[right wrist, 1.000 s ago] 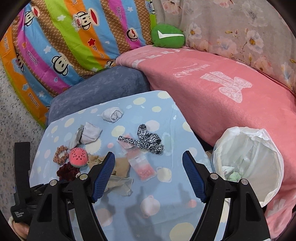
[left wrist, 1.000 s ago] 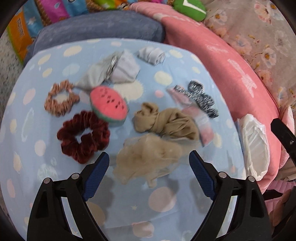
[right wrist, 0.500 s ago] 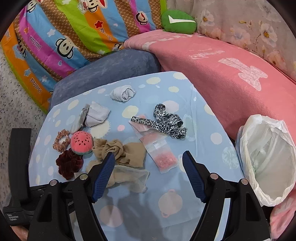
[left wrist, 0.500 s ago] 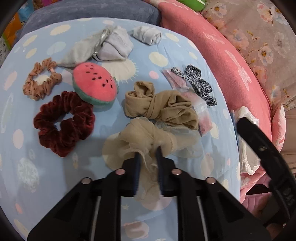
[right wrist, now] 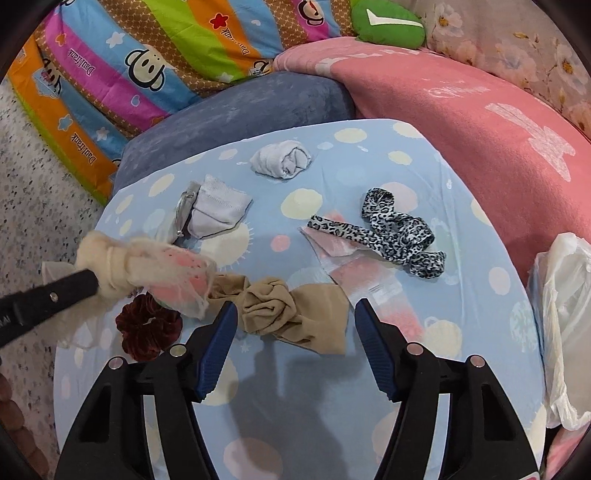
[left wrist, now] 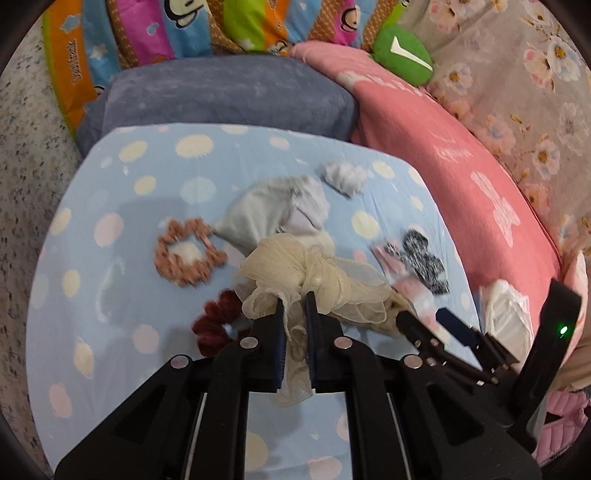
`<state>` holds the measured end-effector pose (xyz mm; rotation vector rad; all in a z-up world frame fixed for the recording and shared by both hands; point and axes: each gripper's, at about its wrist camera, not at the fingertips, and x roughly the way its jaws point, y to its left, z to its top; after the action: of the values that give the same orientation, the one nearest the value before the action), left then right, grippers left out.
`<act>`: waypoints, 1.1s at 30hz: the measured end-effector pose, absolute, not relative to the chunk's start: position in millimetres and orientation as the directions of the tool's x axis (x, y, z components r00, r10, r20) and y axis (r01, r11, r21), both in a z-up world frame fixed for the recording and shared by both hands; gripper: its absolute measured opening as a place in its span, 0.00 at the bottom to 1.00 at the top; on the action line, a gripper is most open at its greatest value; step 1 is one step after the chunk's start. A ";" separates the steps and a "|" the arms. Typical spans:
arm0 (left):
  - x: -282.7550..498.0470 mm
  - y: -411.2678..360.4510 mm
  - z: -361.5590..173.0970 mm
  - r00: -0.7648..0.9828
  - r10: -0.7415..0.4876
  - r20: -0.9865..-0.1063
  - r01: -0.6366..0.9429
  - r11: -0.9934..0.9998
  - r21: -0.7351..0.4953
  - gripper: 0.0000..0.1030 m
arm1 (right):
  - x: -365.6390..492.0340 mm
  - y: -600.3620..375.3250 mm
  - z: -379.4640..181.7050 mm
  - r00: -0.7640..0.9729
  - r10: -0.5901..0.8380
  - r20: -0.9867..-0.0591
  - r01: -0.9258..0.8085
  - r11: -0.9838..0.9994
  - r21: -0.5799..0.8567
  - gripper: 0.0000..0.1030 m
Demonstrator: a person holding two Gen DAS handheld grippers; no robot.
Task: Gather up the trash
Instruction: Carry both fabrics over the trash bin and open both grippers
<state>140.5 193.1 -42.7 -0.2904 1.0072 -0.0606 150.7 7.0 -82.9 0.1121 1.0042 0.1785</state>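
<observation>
1. Left gripper (left wrist: 295,306) clamped tight on the cream mesh stocking (left wrist: 314,280), angled steeply down, pads pinching the knotted bunch, loose netting trailing back between the fingers (left wrist: 277,332).
2. Same bundle seen from the right wrist view as a pale knot (right wrist: 110,266) lifted clear of the blue dotted sheet (right wrist: 332,406), hanging over the watermelon toy (right wrist: 181,273), pink showing through the mesh.
3. Right gripper (right wrist: 295,321) pitched downward too, jaws closing, blue pads apart and pressing on nothing; tan knotted stocking (right wrist: 284,310) lying on the sheet just past the tips.
4. Dark red velvet scrunchie (right wrist: 147,328) flat on the sheet beside the left finger of that gripper.
5. Clear packet with pink contents (right wrist: 369,280) lying right of the tan stocking, leopard-print band (right wrist: 399,229) draped over its far end.
6. Further out: grey folded sock (right wrist: 218,214), then a rolled white sock (right wrist: 284,158); peach scrunchie (left wrist: 184,254) blurred in the left wrist view.
7. White plastic bag (right wrist: 561,314) open at the sheet's right edge, against the pink blanket (right wrist: 480,92).
8. Far back: striped quilt (right wrist: 147,55) printed with monkey faces and "Paul Frank", read upside down; green cushion (right wrist: 388,18) with a white tick; lettering on the pink blanket too faint to read.
</observation>
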 end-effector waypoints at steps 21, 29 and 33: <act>159.1 136.5 15.5 0.611 -0.220 -0.761 0.040 0.968 -0.248 0.08 | 142.2 -33.5 5.8 0.665 0.196 -0.720 -0.069 0.977 0.202 0.13; 157.0 52.0 61.1 0.634 -0.315 -0.706 0.200 0.949 -0.244 0.09 | 115.8 -115.4 74.5 0.789 0.080 -0.609 0.055 0.978 0.200 0.13; 150.6 2.6 74.4 0.625 -0.369 -0.688 0.286 0.928 -0.237 0.09 | 97.2 -164.9 93.1 0.819 -0.014 -0.574 0.156 0.967 0.200 0.13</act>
<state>150.6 2.6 74.4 -0.1084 0.8137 -0.3766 97.2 -164.9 93.1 0.2438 0.6067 -0.0915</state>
